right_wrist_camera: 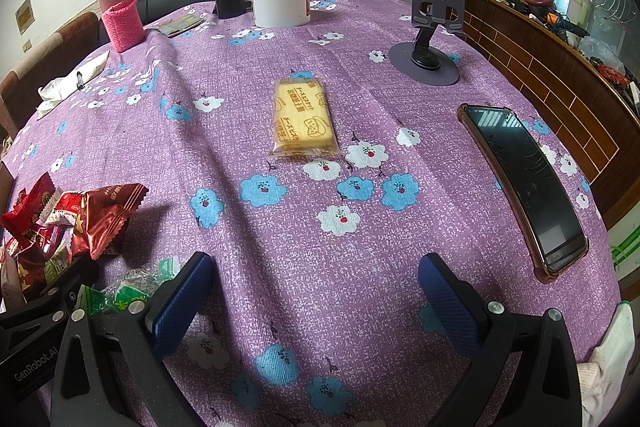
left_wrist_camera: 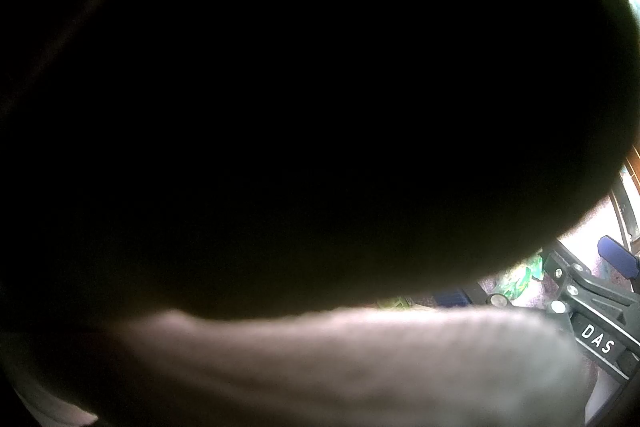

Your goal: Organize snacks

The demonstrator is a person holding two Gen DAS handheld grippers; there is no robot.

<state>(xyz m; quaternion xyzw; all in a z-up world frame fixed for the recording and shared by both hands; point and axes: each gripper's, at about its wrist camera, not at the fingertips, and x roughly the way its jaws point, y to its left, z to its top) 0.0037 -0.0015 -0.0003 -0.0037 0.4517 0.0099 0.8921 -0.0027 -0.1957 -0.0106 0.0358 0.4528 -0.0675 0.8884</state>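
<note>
Where purple cloth (right_wrist_camera: 280,247) lies, rectangular biscuit packet (right_wrist_camera: 303,117).

Right hand-held gripper (right_wrist_camera: 316,291) hovers with jaws spread wide; left hand-held gripper's view blocked

Right gripper (right_wrist_camera: 316,267): matte black plastic frame, two wide arms with triangular cut-outs. Dark blue pads (right_wrist_camera: 180,307) with fine dimpled texture on the inner faces of the jaws. Round silver screws at the pivots. "GenRobot.AI" printed in pale grey along the left arm. White knit glove (right_wrist_camera: 612,347), slightly fuzzy, at the right edge. From the left wrist camera, mostly blackness and a blurred pale grey band; at the lower right a black frame (left_wrist_camera: 592,307) with silver screws, blue pad tips and white letters "DAS", owner unclear.
</note>
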